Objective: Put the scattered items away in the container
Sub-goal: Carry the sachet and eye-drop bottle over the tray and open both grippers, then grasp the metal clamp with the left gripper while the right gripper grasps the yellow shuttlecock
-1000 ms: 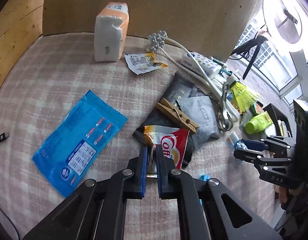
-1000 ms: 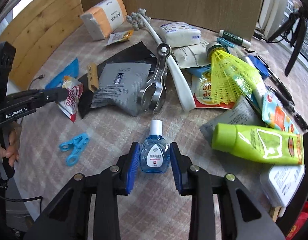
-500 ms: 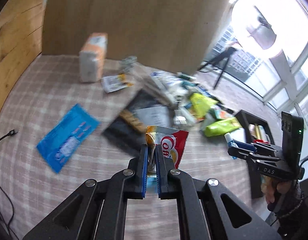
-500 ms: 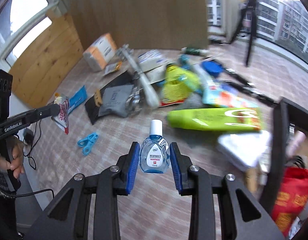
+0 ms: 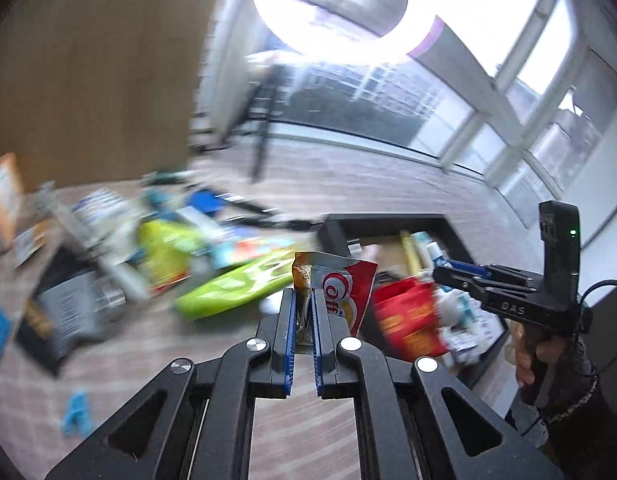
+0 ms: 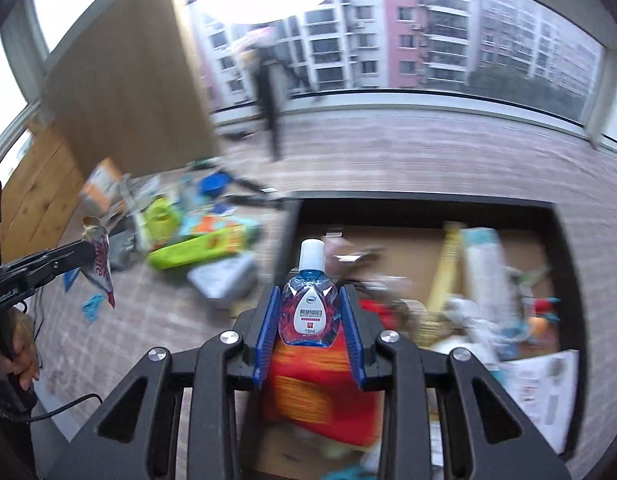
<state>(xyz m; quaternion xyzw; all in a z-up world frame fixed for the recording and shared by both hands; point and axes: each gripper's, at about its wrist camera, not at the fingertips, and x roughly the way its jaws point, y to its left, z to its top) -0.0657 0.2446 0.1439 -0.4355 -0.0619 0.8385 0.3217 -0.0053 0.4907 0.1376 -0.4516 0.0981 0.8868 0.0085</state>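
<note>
The left claw (image 5: 304, 312) is pinching a red and white coffee sachet (image 5: 340, 288) by its lower edge, so the sachet stands upright between the blue pads, which are pressed almost together on it. Beyond this claw and to its right is the dark-walled container (image 5: 382, 222), open at the top, with a red packet (image 5: 408, 316) and several blurred things already inside. To the left of the left claw the scattered items lie on the checked tabletop (image 5: 156, 344): a lime green tube (image 5: 232, 288) is nearest, a grey pouch (image 5: 66, 312) is farther left, and a small blue clip (image 5: 77, 410) is near the bottom left. The right claw (image 6: 310, 316) is pinching a small blue eye drop bottle (image 6: 310, 312) with a white cap; the bottle is upright and the pads press on both of its sides. This claw hangs over the container (image 6: 428, 202), and directly under the bottle is the red packet (image 6: 320, 392). A yellow object and some white packaging lie to the right inside the container, but the blur hides what they are. In the right wrist view the left claw (image 6: 90, 250) with the sachet (image 6: 100, 264) is seen far to the left, above the tabletop (image 6: 168, 316). A person's hand (image 5: 544, 356) holds the right claw's grip.
</note>
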